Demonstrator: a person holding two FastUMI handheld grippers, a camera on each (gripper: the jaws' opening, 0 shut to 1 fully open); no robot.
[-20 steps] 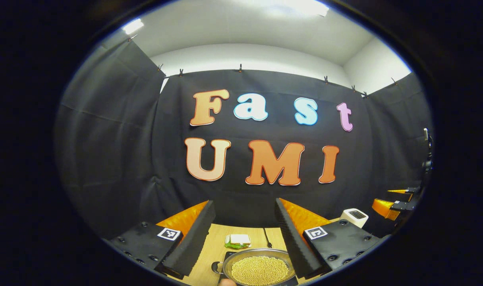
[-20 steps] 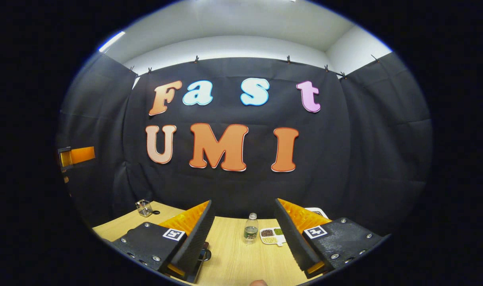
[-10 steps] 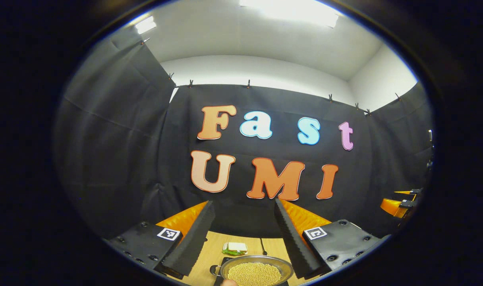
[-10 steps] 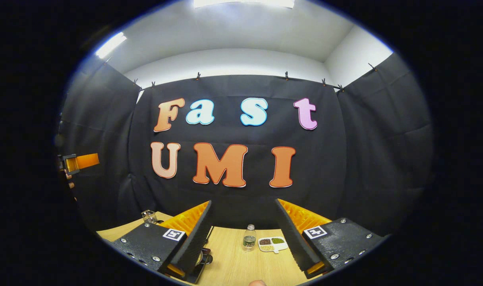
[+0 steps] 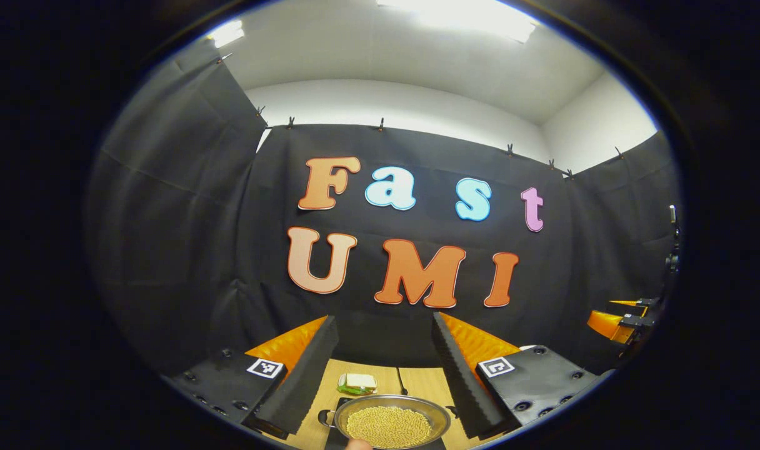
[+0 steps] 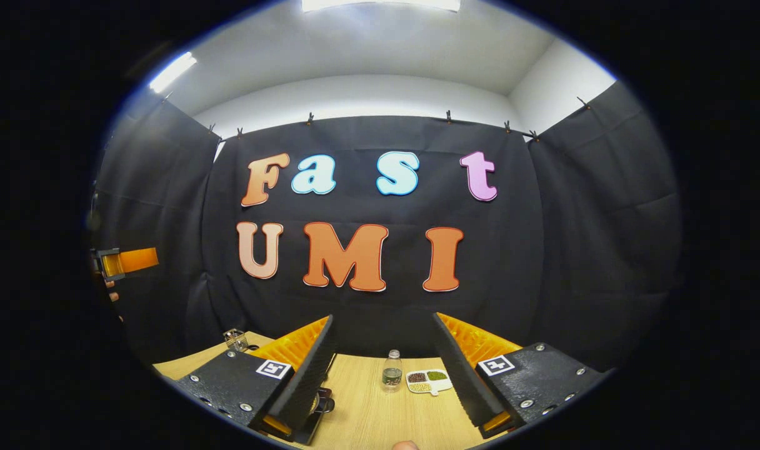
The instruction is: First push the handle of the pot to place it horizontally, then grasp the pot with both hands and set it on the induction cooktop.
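Note:
A round metal pot (image 5: 389, 426) full of yellow beans sits low in the left gripper view, below and between the fingers of my open left gripper (image 5: 383, 320). Small loop handles stick out at its left (image 5: 325, 417) and right. A dark flat slab, seemingly the induction cooktop (image 5: 344, 400), shows under its rim. My right gripper (image 6: 383, 319) is open too, held over bare table wood. Beside its left finger a pot handle (image 6: 324, 403) and a dark slab corner (image 6: 313, 424) peek out. Neither gripper touches the pot.
Behind the pot lie a white-and-green sandwich-like item (image 5: 357, 382) and a thin cable (image 5: 402, 388). In the right gripper view stand a small bottle (image 6: 391, 370), a white divided dish (image 6: 429, 380) of beans and a small glass cup (image 6: 235, 339). The wooden table (image 6: 380, 419) ends at the black cloth wall.
Both views tilted upward over the last second, showing more ceiling. In the left gripper view the pot has slid a little leftward. Both grippers stayed open.

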